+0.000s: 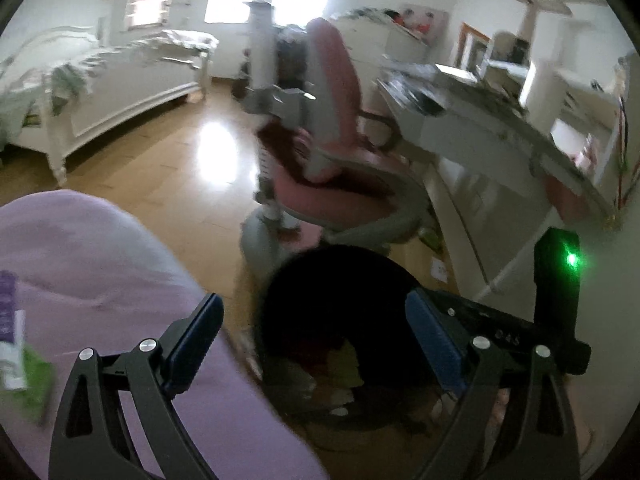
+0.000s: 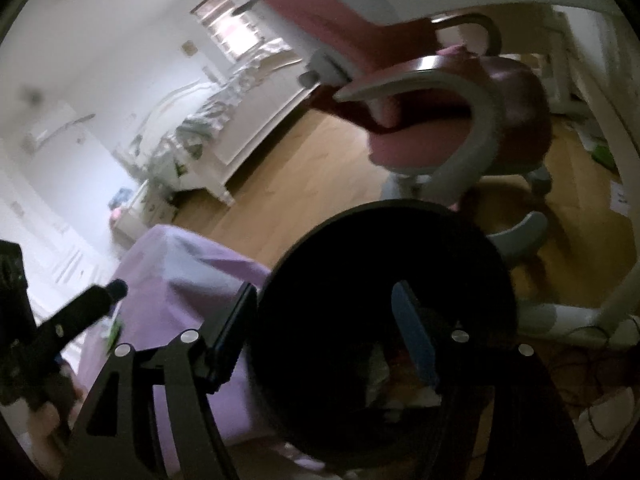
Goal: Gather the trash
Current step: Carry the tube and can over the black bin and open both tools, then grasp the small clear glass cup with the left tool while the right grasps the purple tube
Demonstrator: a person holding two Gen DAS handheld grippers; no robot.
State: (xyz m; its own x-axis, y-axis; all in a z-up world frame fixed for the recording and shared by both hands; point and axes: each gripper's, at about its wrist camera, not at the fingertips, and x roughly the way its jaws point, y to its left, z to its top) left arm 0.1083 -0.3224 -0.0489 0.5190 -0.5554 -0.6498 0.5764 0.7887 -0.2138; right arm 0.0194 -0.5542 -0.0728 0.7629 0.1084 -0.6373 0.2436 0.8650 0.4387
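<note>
Below both grippers sits the bin (image 2: 384, 320) — black, round, on the wood floor (image 1: 168, 160). Trash (image 1: 320, 384) lies in its bottom: pale scraps, blurred, can't tell what they are.

Left gripper (image 1: 316, 344): jaws spread wide, nothing between the blue pads (image 1: 436, 340). From its camera the bin is at 6 o'clock, straight under the gap. The right finger hangs over the bin mouth, the left finger over the purple cover (image 1: 100, 280) at 8 o'clock. No contact with either that I can see.

Right gripper (image 2: 328, 332): jaws apart, a bit narrower than the left, nothing held. Its right finger is inside the bin's outline, its left finger over the rim where bin meets the cover. Whether either touches the rim — can't tell, too dark.

More litter on the cover: a green-and-white wrapper (image 1: 24, 368) at 9 o'clock in the left view, near the frame edge and well apart from the bin. Blurred.

Other gripper's black body with a green light (image 1: 573, 259) shows at 3 o'clock in the left view; the left gripper shows at 8 o'clock in the right view.

Pink chair (image 1: 332, 128) stands just beyond the bin at 12 o'clock. Desk (image 1: 500, 120) at 2 o'clock, white bed (image 1: 120, 80) at 10 o'clock.
</note>
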